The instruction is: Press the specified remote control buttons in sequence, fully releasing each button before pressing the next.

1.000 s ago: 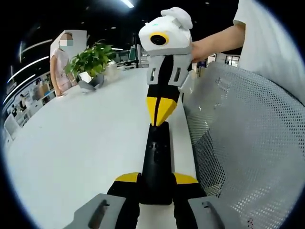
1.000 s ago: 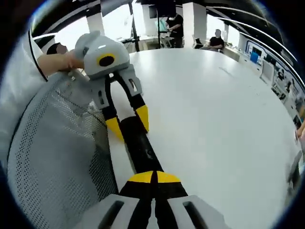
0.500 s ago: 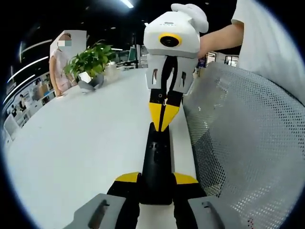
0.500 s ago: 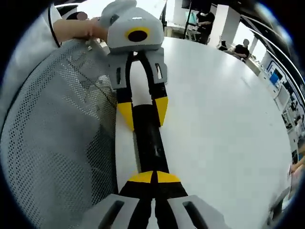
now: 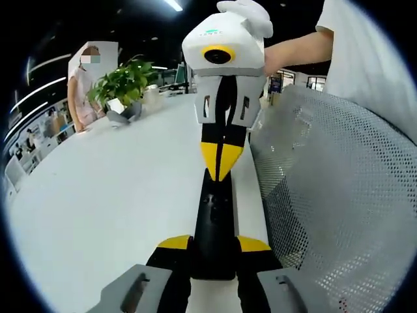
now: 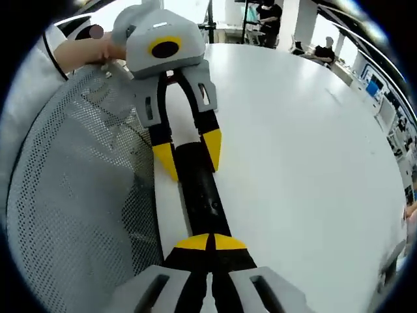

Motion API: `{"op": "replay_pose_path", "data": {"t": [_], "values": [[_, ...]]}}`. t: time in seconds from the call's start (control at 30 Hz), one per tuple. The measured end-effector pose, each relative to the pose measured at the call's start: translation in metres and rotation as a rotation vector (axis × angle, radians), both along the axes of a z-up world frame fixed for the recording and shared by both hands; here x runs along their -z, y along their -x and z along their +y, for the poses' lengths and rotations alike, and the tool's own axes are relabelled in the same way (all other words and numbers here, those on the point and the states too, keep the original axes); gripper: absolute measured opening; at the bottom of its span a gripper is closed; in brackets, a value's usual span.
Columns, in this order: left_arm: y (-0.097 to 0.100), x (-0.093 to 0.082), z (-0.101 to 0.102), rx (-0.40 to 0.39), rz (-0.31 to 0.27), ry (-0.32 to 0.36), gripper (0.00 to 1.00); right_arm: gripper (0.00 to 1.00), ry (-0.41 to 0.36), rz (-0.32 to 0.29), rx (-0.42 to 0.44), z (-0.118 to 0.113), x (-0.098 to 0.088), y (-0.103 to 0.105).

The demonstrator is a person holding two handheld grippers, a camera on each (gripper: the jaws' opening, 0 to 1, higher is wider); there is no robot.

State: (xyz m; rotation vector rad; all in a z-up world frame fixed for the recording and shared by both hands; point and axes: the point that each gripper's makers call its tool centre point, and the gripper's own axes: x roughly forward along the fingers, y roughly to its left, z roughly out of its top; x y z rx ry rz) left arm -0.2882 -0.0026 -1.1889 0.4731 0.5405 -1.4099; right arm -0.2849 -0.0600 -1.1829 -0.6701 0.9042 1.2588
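A long black remote (image 5: 215,215) lies lengthwise on the white table (image 5: 111,195) near its right edge. My left gripper (image 5: 214,243) is shut on the remote's near end, one yellow tip on each side. My right gripper (image 5: 221,171) comes in from the far side, shut, its joined yellow tips resting on the remote's far end by the buttons. In the right gripper view my right gripper (image 6: 210,242) is shut with its tips on the remote (image 6: 202,192), and the left gripper (image 6: 189,155) clasps the other end.
A grey mesh chair back (image 5: 332,195) stands close along the table's edge beside the remote. A potted plant (image 5: 124,88) stands at the far side of the table, with a person (image 5: 85,85) behind it. The person's arm (image 5: 300,55) holds the right gripper.
The right gripper's body has tilted slightly left and lower over the remote's far end, its tips staying on the remote. The left gripper and the remote have not moved.
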Motion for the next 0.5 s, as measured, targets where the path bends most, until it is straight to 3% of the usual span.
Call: {"op": "replay_pose_path", "data": {"t": [0.07,0.13,0.17,0.33,0.5], "values": [[0.000,0.000,0.000,-0.001,0.000,0.001,0.25,0.00,-0.073,-0.006,0.021,-0.001,-0.001,0.000],[0.000,0.000,0.000,-0.001,0.000,0.001,0.25,0.00,-0.126,0.039,0.133,-0.001,-0.003,-0.001],[0.000,0.000,0.000,-0.001,0.000,0.001,0.25,0.00,-0.138,0.044,0.146,0.000,-0.004,-0.001],[0.000,0.000,0.000,0.006,-0.001,0.000,0.25,0.00,-0.094,0.008,0.115,0.001,-0.004,0.000],[0.000,0.000,0.000,0.009,-0.001,0.001,0.25,0.00,-0.098,0.001,0.091,0.009,-0.005,0.001]]}}
